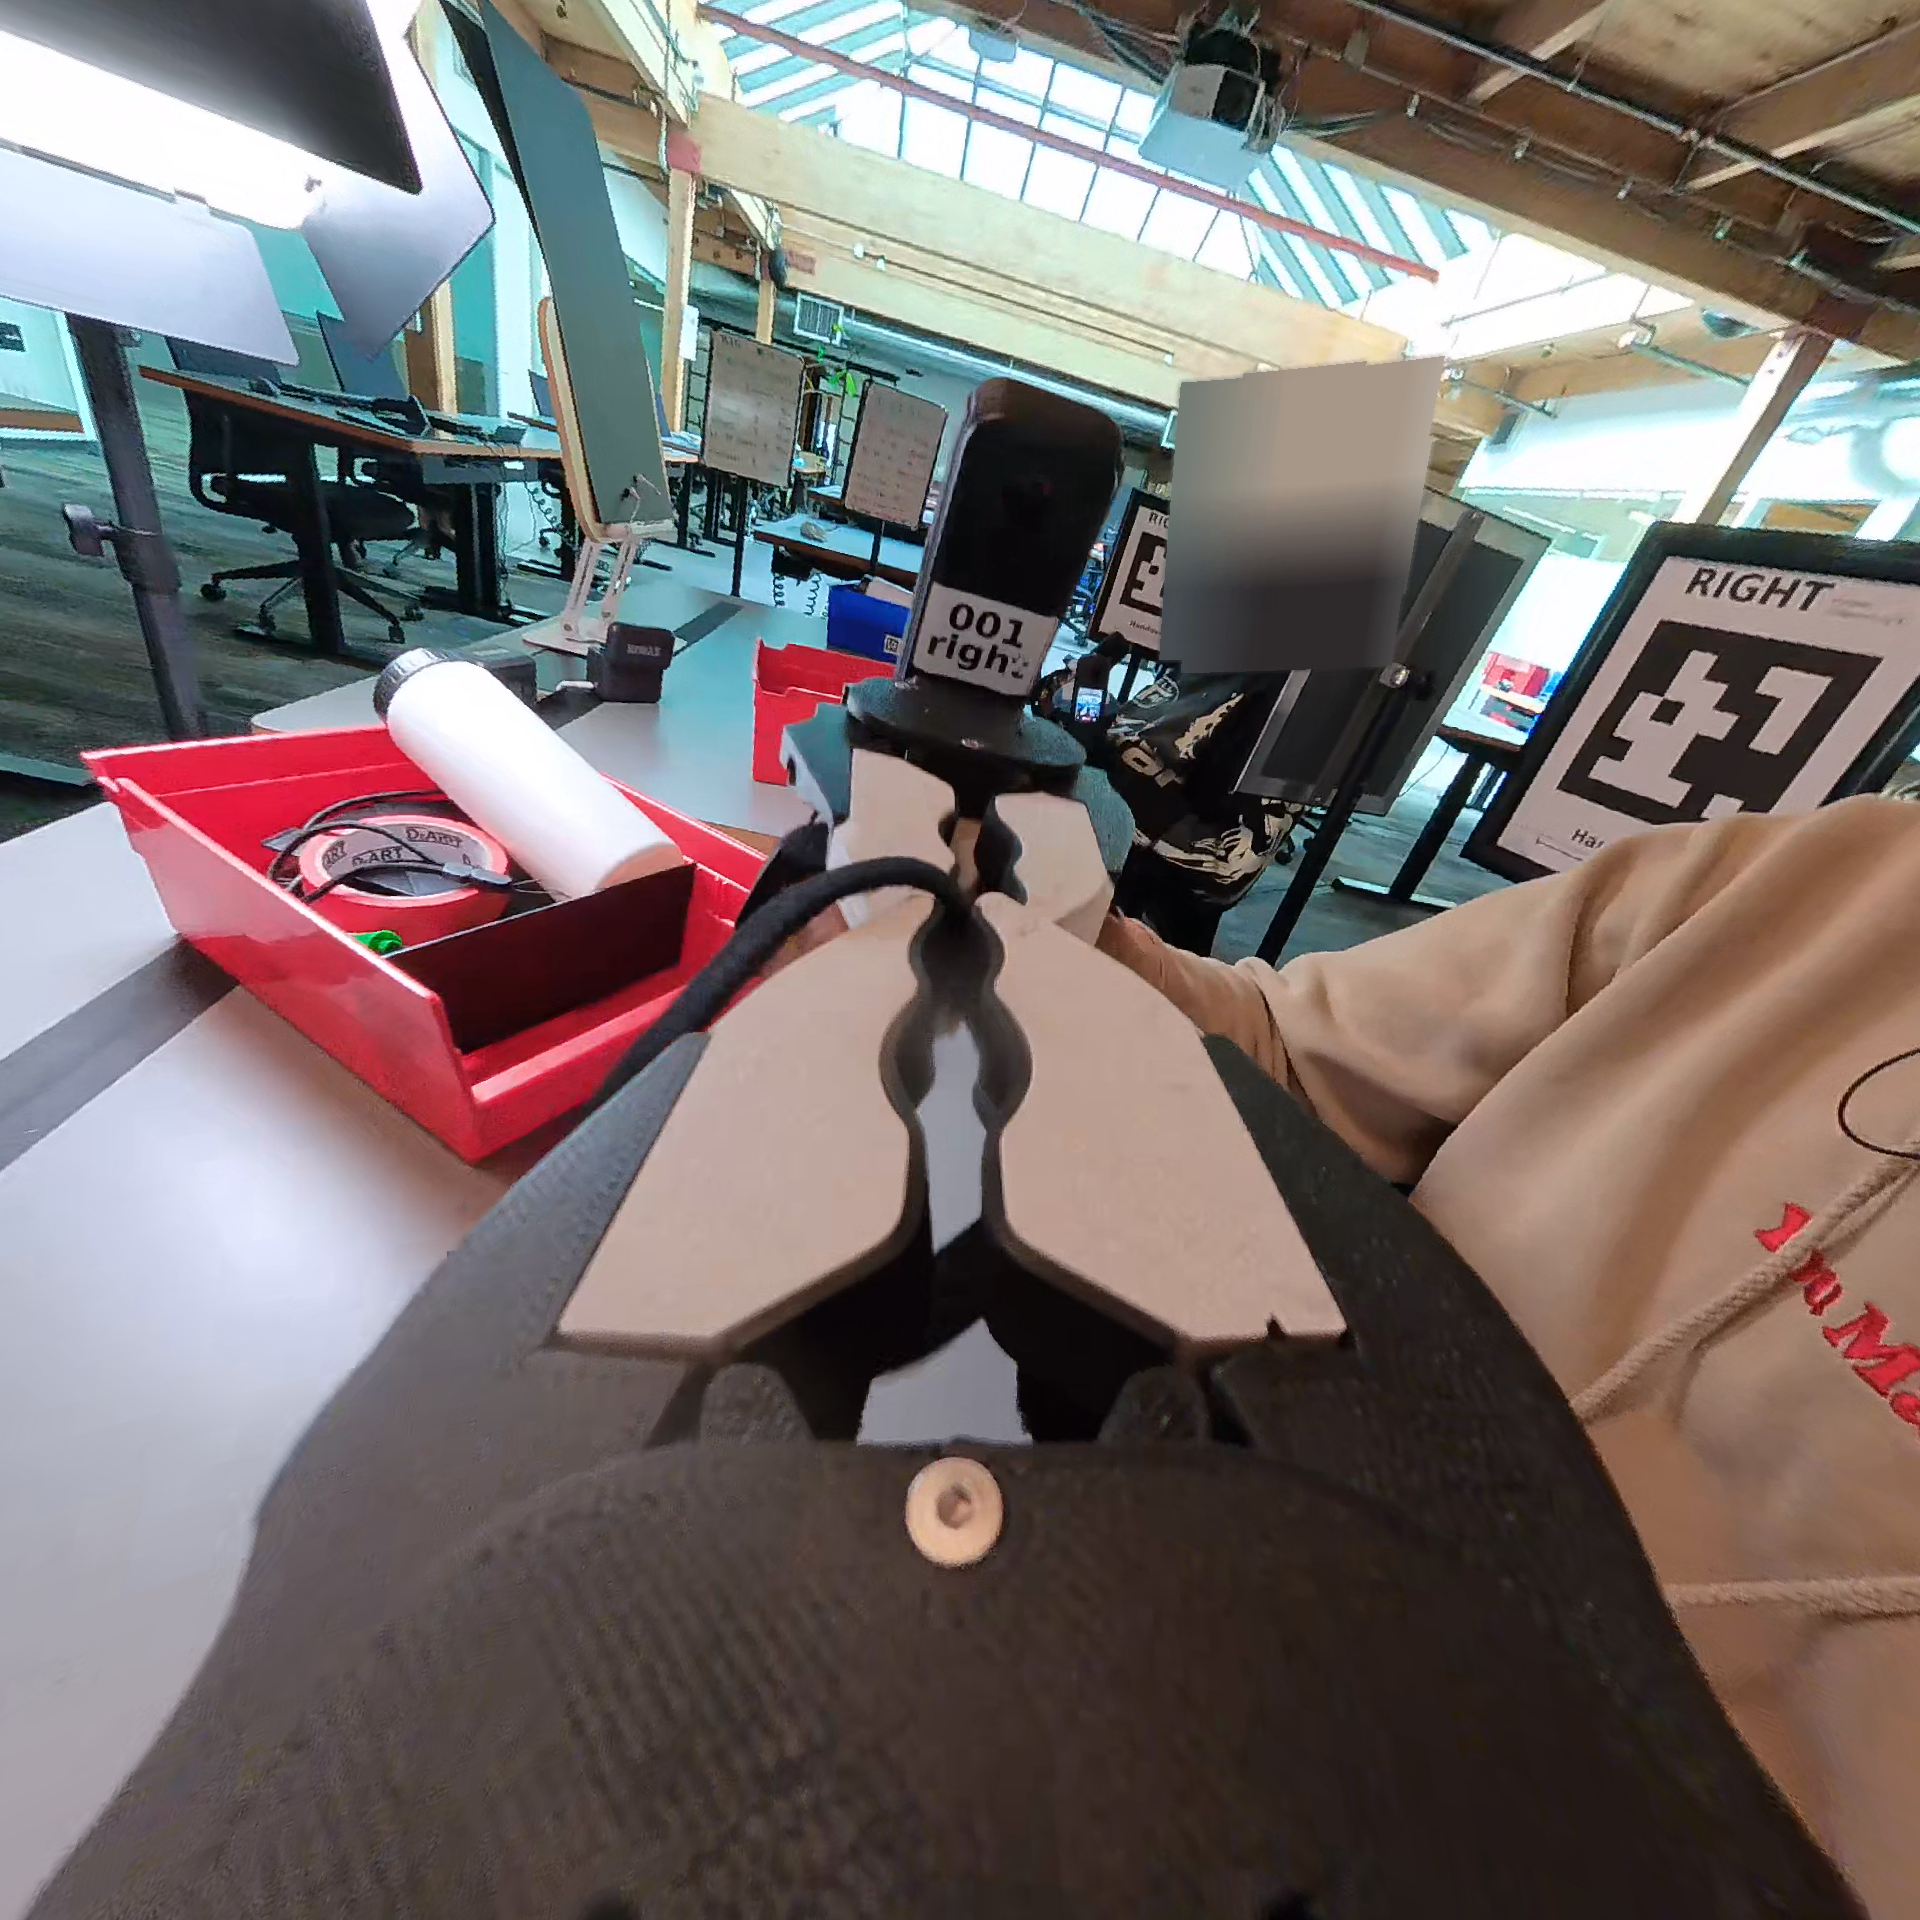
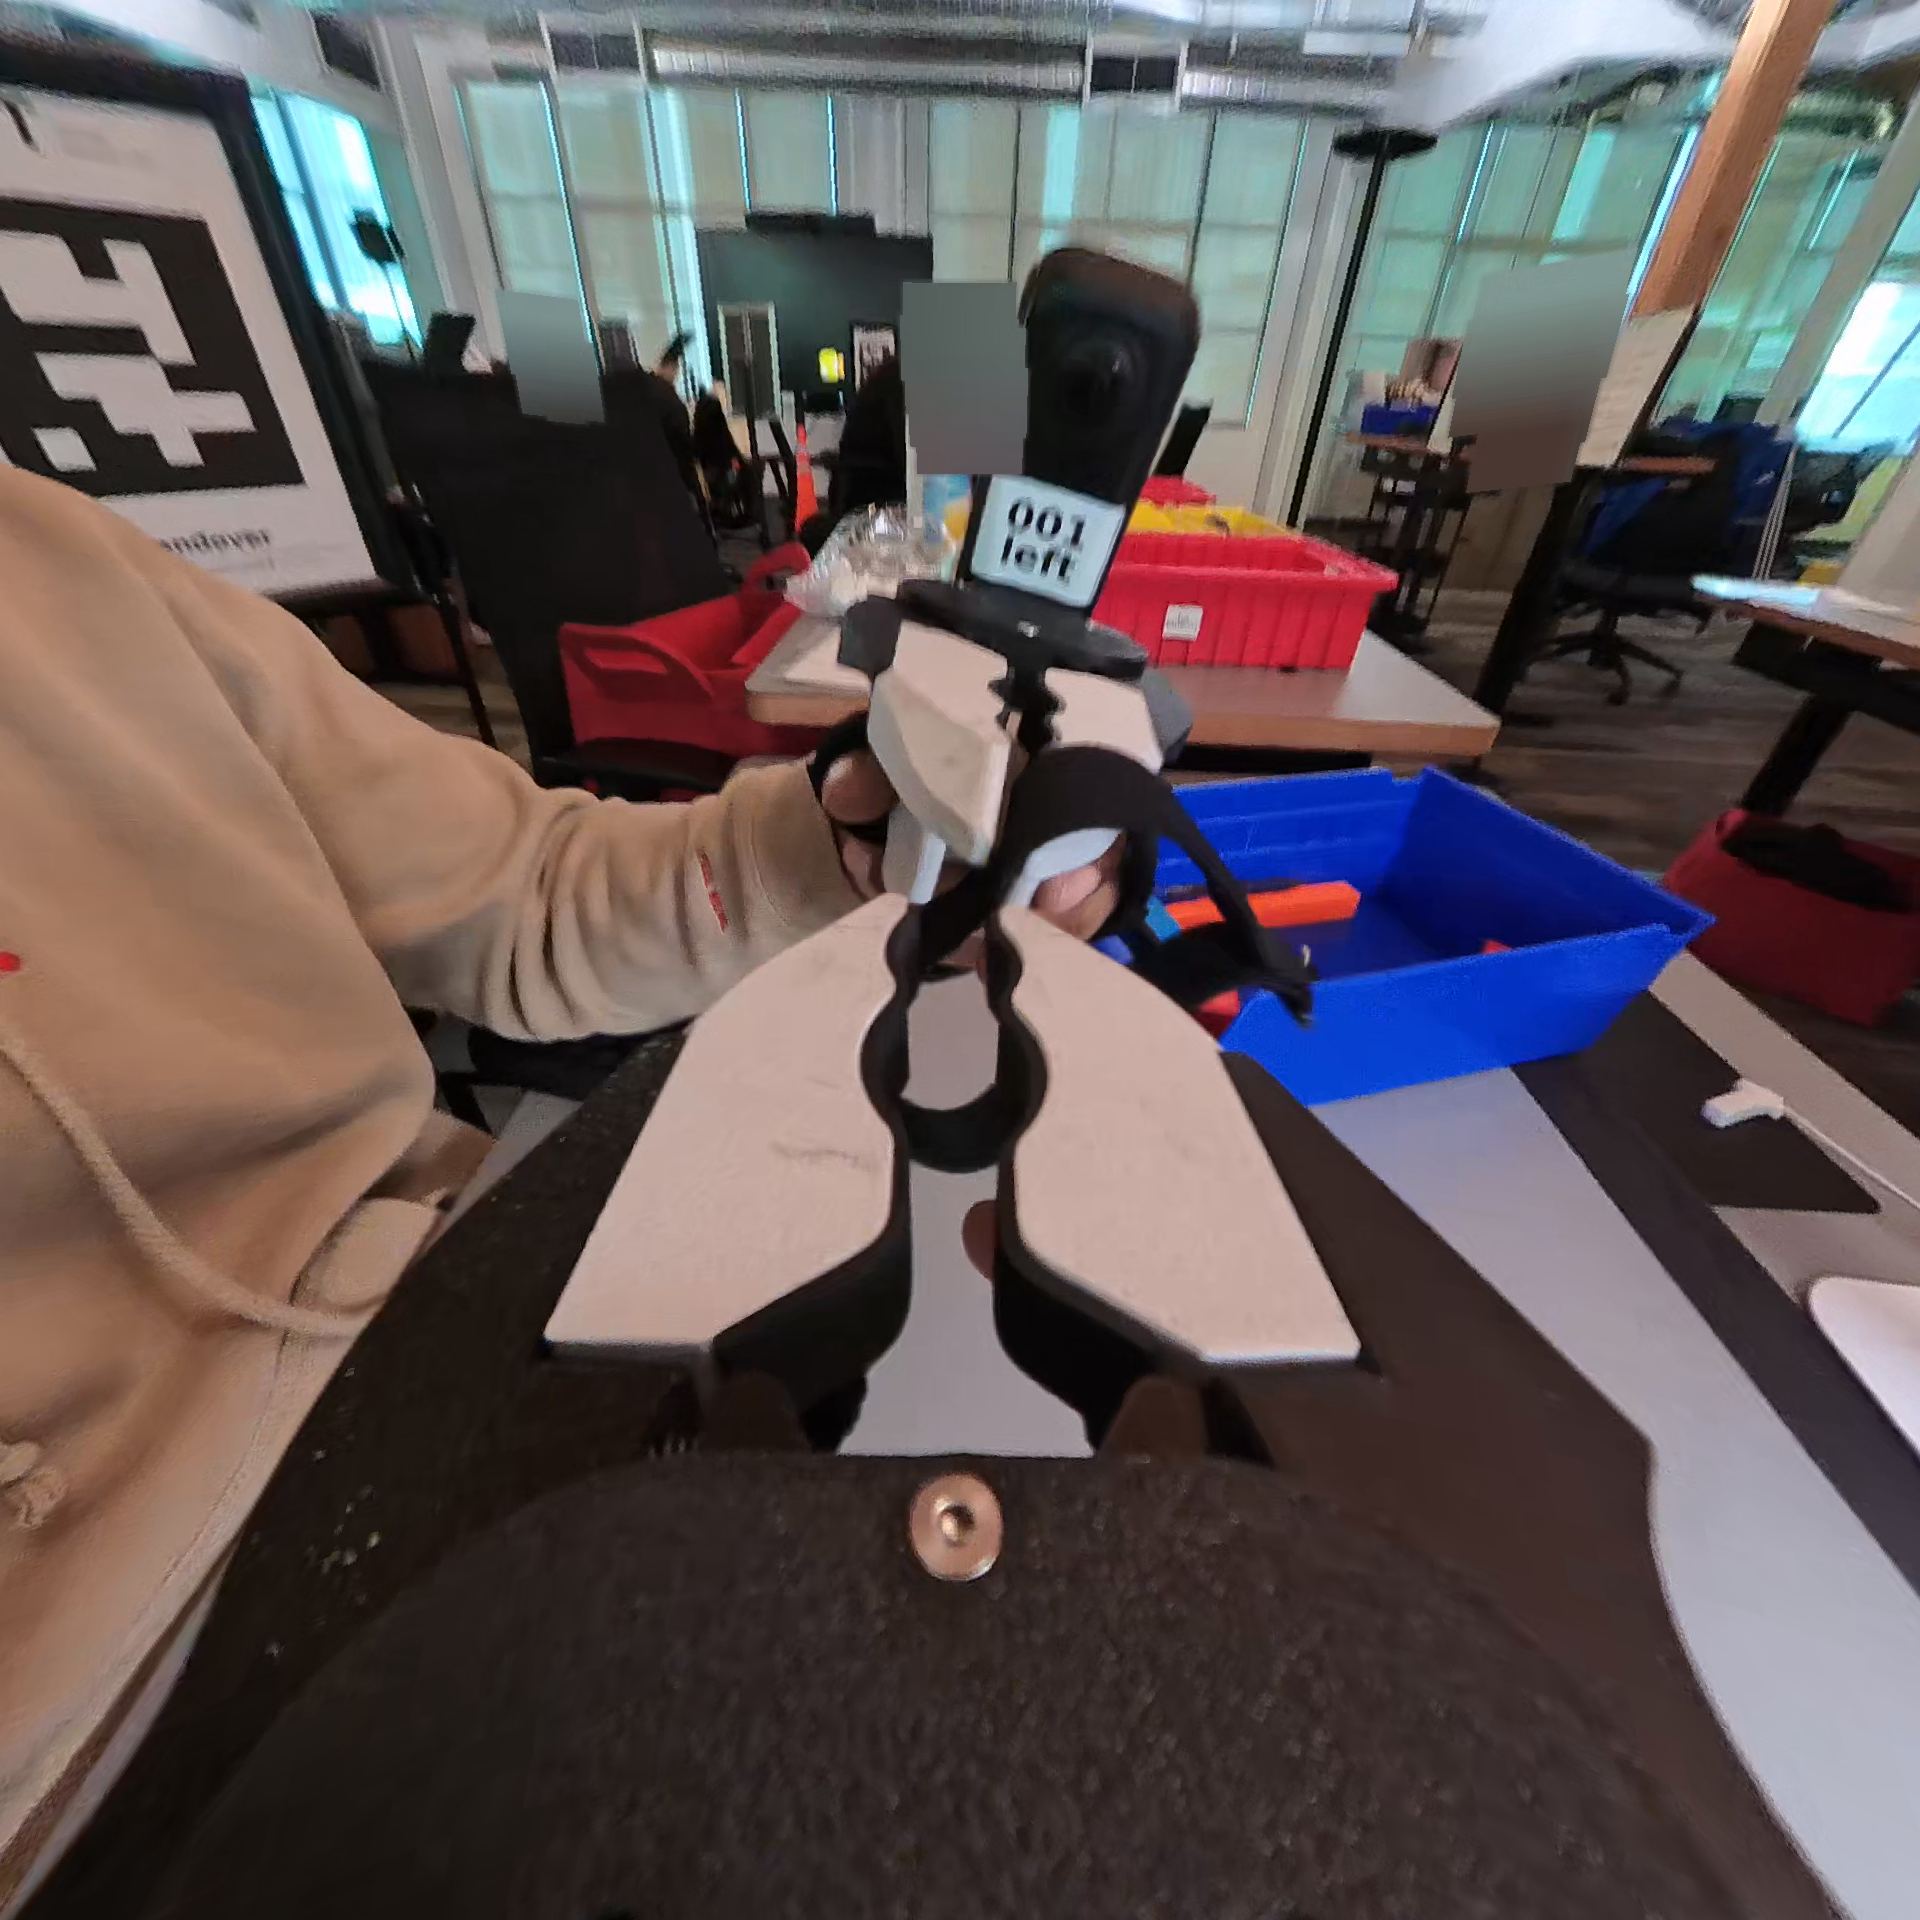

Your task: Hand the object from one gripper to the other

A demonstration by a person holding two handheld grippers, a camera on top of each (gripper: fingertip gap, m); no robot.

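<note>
bright daylight | skylights [image 1: 1039, 156] glare | fisheye edges | right view motion-blurred

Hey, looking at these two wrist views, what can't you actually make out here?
- Black strap: its full shape; in both views the claws cover much of it.
- Whether the left claw or the right claw truly pinches it: the tips crowd together in both views.
- Green item, left wrist view: mostly hidden inside the red bin.
- Orange item in the blue bin, right wrist view: the strap crosses it.
</note>
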